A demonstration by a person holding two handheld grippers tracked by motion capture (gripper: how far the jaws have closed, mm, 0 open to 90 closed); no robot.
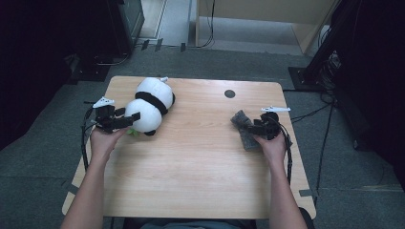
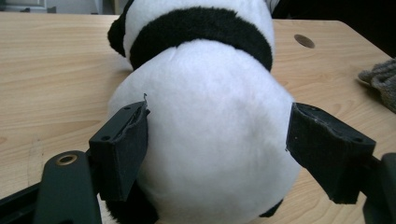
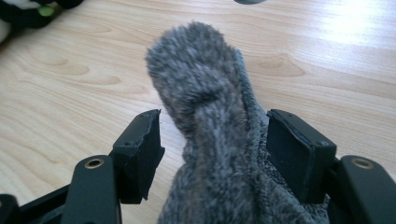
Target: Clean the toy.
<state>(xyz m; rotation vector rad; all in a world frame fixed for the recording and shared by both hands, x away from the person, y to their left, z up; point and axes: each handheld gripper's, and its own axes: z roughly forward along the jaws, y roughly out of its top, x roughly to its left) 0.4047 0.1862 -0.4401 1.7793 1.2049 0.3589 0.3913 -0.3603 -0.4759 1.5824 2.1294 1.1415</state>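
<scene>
Panda (image 2: 205, 140) is seen lying on tabletop (image 1: 200, 167), far left, between open left tool (image 2: 217, 149) pads; grey cloth (image 3: 219, 140) is straddled, ungripped, by open right tool (image 3: 215, 149) at right edge

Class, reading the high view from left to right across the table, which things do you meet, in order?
left claw → panda plush toy → round dark hole in the tabletop → grey fuzzy cloth → right claw
</scene>
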